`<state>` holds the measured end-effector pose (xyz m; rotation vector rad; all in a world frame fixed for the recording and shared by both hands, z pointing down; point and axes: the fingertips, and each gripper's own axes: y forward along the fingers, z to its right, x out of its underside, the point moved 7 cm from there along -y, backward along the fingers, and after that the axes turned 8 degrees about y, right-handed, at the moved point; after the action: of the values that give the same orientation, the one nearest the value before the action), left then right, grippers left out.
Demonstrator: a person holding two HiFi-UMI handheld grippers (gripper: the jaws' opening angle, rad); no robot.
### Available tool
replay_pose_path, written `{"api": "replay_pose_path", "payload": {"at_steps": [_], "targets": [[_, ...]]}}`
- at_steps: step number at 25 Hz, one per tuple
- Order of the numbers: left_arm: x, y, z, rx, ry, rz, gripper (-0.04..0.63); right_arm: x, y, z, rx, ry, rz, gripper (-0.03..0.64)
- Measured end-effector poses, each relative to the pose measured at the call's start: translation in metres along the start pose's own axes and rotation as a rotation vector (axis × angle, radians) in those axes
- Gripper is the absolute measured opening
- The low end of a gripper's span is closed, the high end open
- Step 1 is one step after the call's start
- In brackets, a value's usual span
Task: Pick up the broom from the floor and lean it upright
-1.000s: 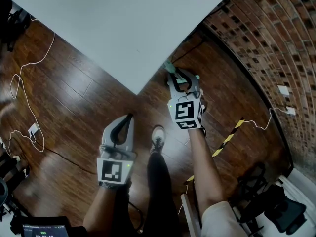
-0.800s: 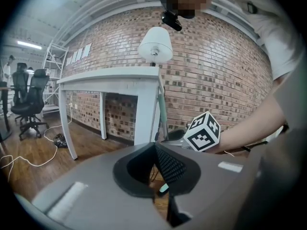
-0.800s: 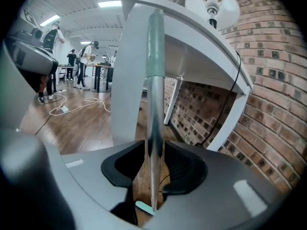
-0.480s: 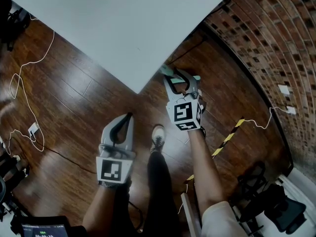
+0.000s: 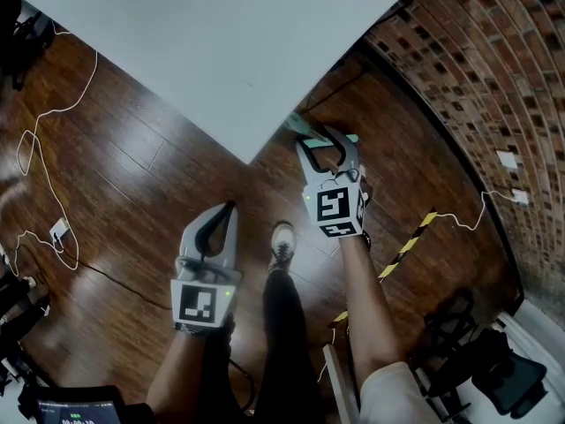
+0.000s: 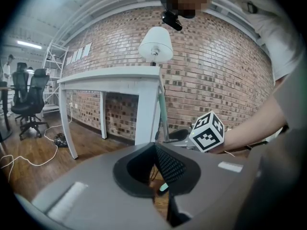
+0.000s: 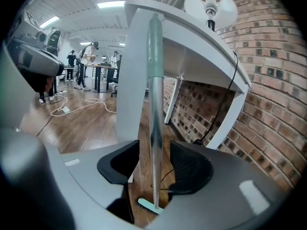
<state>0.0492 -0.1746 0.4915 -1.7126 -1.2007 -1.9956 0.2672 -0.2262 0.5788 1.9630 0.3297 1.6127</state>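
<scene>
**Broom standing against a white table, right gripper open around its handle**

The broom [image 7: 154,109] stands nearly upright on the wooden floor [image 5: 132,175]. Its pale green head [image 7: 147,206] rests on the boards, and its silver handle rises to a green upper grip. That grip appears to rest against the corner of the white tabletop [image 5: 221,51].

The right gripper [image 5: 328,148] sits around the handle about halfway up. Its jaws are spread apart, and the handle runs between them with a gap showing on each side, so nothing is clamped. In the head view the broom lies at 12 o'clock from this gripper, right at the table corner.

The left gripper [image 5: 228,215] is at about 8 o'clock from the right one, well apart from the broom. Its jaws are pressed together and hold nothing. A lamp [image 7: 211,1] stands on the tabletop, and a brick wall [image 5: 468,69] runs at 3 o'clock.

The lean looks all but done. The main risk is in pulling the open gripper away. If a jaw brushes the handle, the top could slide off the narrow table edge. The head could also skid on the glossy floor, and the broom would fall.
</scene>
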Motion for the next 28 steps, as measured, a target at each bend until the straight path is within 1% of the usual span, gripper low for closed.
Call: {"api": "replay_pose_path", "payload": {"at_steps": [4, 7, 9, 10, 13, 18, 21, 24, 28], "targets": [[-0.001, -0.001, 0.002, 0.005, 0.007, 0.005, 0.002, 0.006, -0.012, 0.005, 0.023, 0.027, 0.000, 0.221], [-0.004, -0.002, 0.004, 0.009, 0.002, 0.007, 0.002, 0.007, -0.030, 0.006, 0.066, 0.055, 0.007, 0.208], [-0.009, -0.004, 0.004, 0.010, -0.005, 0.010, 0.002, 0.004, -0.047, 0.005, 0.103, 0.078, 0.023, 0.164], [-0.012, -0.005, 0.005, 0.012, -0.006, 0.013, 0.002, 0.002, -0.056, 0.005, 0.122, 0.091, 0.034, 0.132], [-0.021, -0.006, 0.007, 0.019, -0.011, 0.027, 0.002, -0.002, -0.084, 0.007, 0.165, 0.119, 0.060, 0.014], [-0.036, -0.008, 0.007, 0.024, 0.021, 0.062, 0.002, -0.010, -0.120, 0.010, 0.199, 0.142, 0.084, 0.012], [-0.046, -0.011, 0.007, 0.029, 0.028, 0.077, 0.002, -0.022, -0.140, 0.011, 0.228, 0.175, 0.116, 0.012], [-0.062, -0.019, 0.007, 0.036, 0.039, 0.097, 0.002, -0.041, -0.161, 0.009, 0.250, 0.209, 0.154, 0.012], [-0.091, -0.036, 0.003, 0.050, 0.073, 0.149, 0.002, -0.072, -0.193, 0.005, 0.289, 0.224, 0.209, 0.012]]}}
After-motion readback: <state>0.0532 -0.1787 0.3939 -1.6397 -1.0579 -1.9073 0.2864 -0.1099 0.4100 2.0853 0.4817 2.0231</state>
